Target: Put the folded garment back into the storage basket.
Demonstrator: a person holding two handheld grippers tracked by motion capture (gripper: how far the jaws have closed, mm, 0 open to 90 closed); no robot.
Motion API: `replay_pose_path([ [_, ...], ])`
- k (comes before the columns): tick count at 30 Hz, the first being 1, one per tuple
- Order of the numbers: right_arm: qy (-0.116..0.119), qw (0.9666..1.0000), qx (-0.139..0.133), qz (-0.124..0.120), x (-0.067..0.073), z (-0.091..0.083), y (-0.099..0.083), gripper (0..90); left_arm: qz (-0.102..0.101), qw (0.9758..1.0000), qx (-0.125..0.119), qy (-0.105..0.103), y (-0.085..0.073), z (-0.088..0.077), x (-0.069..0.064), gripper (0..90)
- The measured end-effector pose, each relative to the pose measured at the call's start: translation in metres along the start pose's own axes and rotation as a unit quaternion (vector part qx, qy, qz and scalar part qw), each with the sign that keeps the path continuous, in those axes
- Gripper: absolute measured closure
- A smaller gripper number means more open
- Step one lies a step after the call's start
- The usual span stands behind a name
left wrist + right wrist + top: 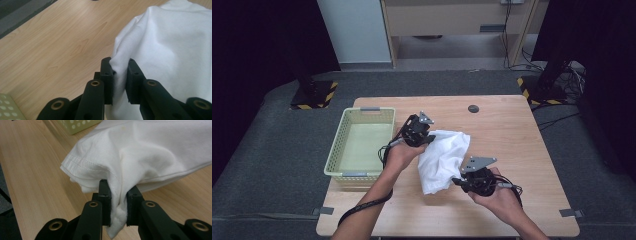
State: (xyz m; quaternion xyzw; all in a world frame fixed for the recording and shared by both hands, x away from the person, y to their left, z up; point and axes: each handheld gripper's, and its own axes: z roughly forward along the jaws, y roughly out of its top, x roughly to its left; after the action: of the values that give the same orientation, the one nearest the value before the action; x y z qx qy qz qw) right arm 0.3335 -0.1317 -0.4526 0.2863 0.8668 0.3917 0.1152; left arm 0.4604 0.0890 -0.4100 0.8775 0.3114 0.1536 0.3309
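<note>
High view had a white cloth (443, 160) bunched near the table (507, 130) middle, held between both grippers and sagging to the wood at its near end. Left gripper (428, 140) was clamped on the cloth's far-left end, next to the pale green basket (341, 150) sitting at the table's left edge. Right gripper (457, 181) was clamped on the near-right end, toward the near edge. Left gripper view showed a fold of cloth (172, 45) pinched between the two black jaws. Right gripper view showed a hemmed bunch (140, 152) squeezed between its jaws, basket corner (77, 125) beyond. A small dark disc (473, 108) lay near the far edge.
</note>
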Motion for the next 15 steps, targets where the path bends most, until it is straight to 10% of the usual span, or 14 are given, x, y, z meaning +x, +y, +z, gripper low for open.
replay_pose_path([
  [15, 0.009, 0.9999, -0.007, 0.002, -0.012, 0.001, 0.030, 78.5, 0.000, 1.0000, -0.003, -0.001, 0.018, -0.011, 0.026, 78.7],
])
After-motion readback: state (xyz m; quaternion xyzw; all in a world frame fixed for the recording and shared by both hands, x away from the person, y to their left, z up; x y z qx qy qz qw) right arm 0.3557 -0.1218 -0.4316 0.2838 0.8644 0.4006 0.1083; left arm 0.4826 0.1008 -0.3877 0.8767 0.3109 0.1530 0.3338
